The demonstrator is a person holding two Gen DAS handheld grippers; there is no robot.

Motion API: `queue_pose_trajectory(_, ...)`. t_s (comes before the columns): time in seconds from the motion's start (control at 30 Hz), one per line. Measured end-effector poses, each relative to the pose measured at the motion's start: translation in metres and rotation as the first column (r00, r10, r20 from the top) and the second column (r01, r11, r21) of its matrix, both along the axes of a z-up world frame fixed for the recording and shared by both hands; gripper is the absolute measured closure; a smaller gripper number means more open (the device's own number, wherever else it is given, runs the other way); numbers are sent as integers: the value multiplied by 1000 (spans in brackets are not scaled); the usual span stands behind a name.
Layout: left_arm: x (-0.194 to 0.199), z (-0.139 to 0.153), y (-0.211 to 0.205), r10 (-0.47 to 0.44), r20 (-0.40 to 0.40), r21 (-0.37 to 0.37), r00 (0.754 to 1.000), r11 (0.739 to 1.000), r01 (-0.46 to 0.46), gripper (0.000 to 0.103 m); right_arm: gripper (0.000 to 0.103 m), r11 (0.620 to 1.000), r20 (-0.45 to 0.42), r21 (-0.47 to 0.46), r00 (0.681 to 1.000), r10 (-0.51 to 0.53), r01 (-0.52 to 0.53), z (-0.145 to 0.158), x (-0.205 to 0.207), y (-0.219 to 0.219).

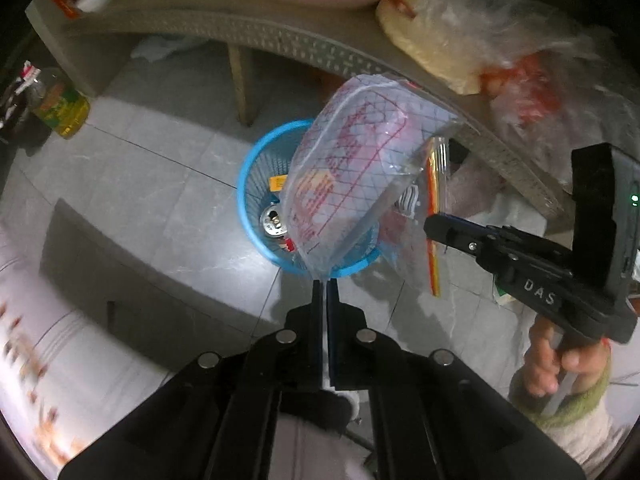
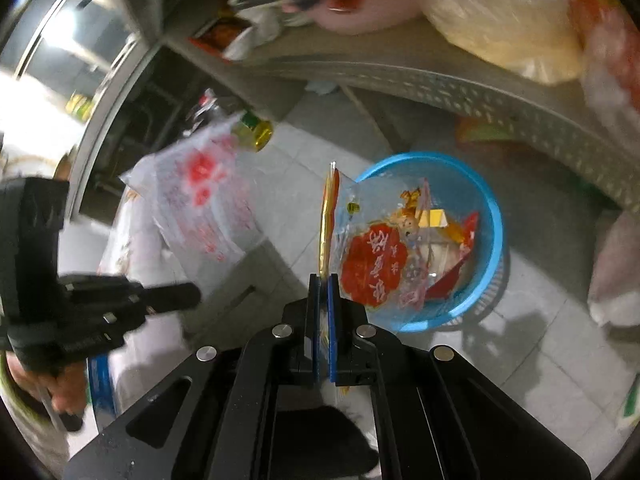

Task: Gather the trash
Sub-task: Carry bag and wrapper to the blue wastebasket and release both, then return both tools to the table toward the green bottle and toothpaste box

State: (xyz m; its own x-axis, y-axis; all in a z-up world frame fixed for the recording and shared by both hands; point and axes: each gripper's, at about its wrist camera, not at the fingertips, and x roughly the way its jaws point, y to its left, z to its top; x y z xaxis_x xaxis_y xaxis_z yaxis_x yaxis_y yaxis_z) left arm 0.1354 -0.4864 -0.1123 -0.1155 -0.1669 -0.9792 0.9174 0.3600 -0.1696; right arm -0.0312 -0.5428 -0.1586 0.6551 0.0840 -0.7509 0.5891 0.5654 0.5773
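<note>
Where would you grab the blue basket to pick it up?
By the rim, from above. The basket stands upright on the floor with its mouth open to the top, so the thin rim is likely the only edge jaws could close over. Both grippers are busy holding wrappers.

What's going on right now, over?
Left gripper shut on clear printed bag. Right gripper shut on red-and-gold wrapper. Both above blue bin. Nothing in the way.

This looks like a lived-in home kitchen corner: a grey tiled floor [image 1: 168,184], a woven table [image 1: 280,40] piled with food bags, cooking-oil bottles [image 1: 64,108] and a blue wastebasket [image 2: 490,216].
</note>
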Motion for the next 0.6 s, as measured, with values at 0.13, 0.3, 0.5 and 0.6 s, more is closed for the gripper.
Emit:
queue_pose_trajectory(0.13, 1, -32, -25, 27, -19, 4, 999, 1000, -27, 92, 93, 997, 26, 47, 998, -58, 56, -25, 14, -28)
queue_pose_trajectory(0.3, 8, -46, -40, 85, -25, -11, 996, 996, -85, 63, 62, 974, 40, 189, 990, -133, 123, -74, 16, -51)
queue_pose_trajectory(0.5, 10, -14, -26, 76, -31, -78, 997, 994, -78, 57, 58, 961, 26, 225, 985, -170, 160, -85, 2, -45)
queue_pose_trajectory(0.6, 12, 15, -11, 58, -27, -112, 998, 992, -61, 56, 58, 964, 19, 214, 986, -168, 160, -83, -4, -40)
